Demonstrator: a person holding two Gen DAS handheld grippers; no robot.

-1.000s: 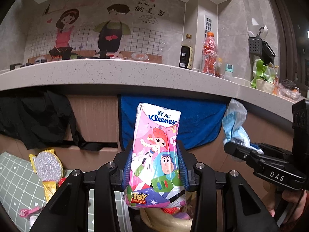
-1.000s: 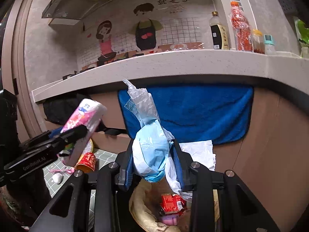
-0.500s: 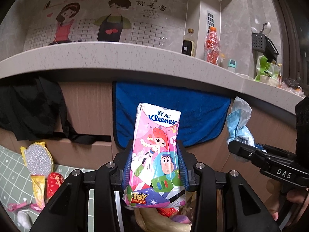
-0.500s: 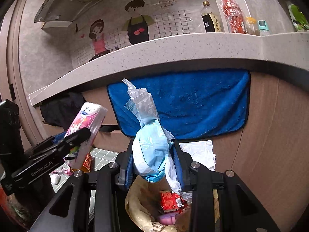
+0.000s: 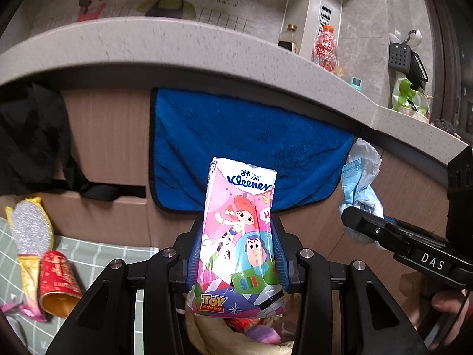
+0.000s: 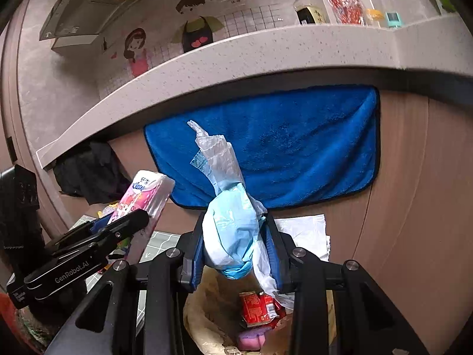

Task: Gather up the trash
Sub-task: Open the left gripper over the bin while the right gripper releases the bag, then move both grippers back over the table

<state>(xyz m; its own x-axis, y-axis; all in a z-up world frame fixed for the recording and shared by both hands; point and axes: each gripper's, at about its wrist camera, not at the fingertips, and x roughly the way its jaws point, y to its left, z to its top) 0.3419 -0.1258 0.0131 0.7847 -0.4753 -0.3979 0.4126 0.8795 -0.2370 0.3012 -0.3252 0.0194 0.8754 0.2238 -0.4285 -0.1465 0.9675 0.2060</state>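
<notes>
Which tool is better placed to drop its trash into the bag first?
Probably the right tool: its blue plastic wad hangs directly over the open trash bag. The left tool with the tissue pack sees only the bag's edge below.

A pink Kleenex tissue pack [image 5: 241,236] printed with Toy Story characters stands upright, pinched between my left pads. A crumpled pale-blue plastic bag [image 6: 233,230] with a whitish twisted tail pointing up sits squeezed between my right pads. Below both, my beige trash bag [image 6: 207,319] lies open, already holding a red wrapper [image 6: 257,309] and something purple-pink.
</notes>
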